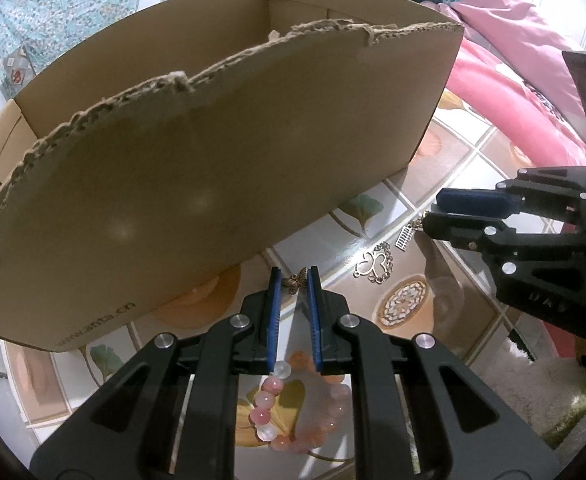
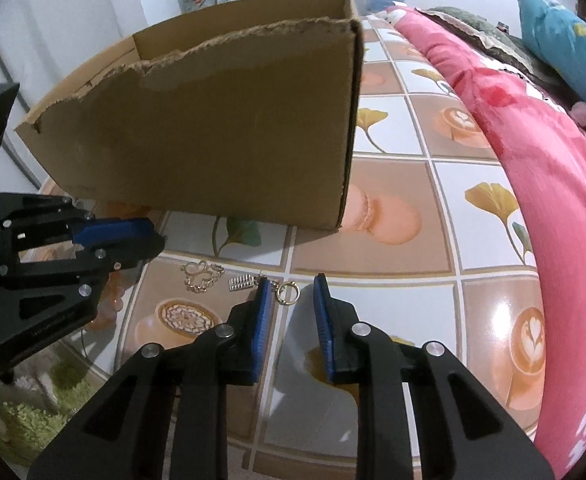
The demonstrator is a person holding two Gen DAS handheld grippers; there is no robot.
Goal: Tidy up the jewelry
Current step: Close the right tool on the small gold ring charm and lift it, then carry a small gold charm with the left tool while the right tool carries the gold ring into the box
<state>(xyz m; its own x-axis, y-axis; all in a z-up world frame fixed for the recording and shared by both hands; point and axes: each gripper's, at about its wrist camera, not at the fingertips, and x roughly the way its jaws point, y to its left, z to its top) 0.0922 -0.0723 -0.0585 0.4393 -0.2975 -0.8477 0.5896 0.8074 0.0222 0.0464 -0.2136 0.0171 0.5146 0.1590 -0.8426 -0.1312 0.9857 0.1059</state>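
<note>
A brown cardboard box (image 1: 221, 152) with a torn top edge stands on the patterned tablecloth (image 2: 409, 184); it also shows in the right wrist view (image 2: 221, 132). My left gripper (image 1: 293, 276) is open, its tips on either side of a small bronze butterfly charm (image 1: 295, 281). A pink bead bracelet (image 1: 277, 408) lies under its fingers. A silver lotus chain (image 1: 375, 266) and a small silver abacus charm (image 1: 404, 238) lie to the right. My right gripper (image 2: 291, 286) is open around a gold ring (image 2: 287, 293) of the abacus charm (image 2: 240, 282).
A pink quilt (image 2: 533, 168) lies along the right side. A blue pillow (image 2: 565, 44) and a patterned blue-green cloth (image 1: 61, 12) lie behind the box. A green fuzzy mat (image 2: 33, 416) lies at the near edge.
</note>
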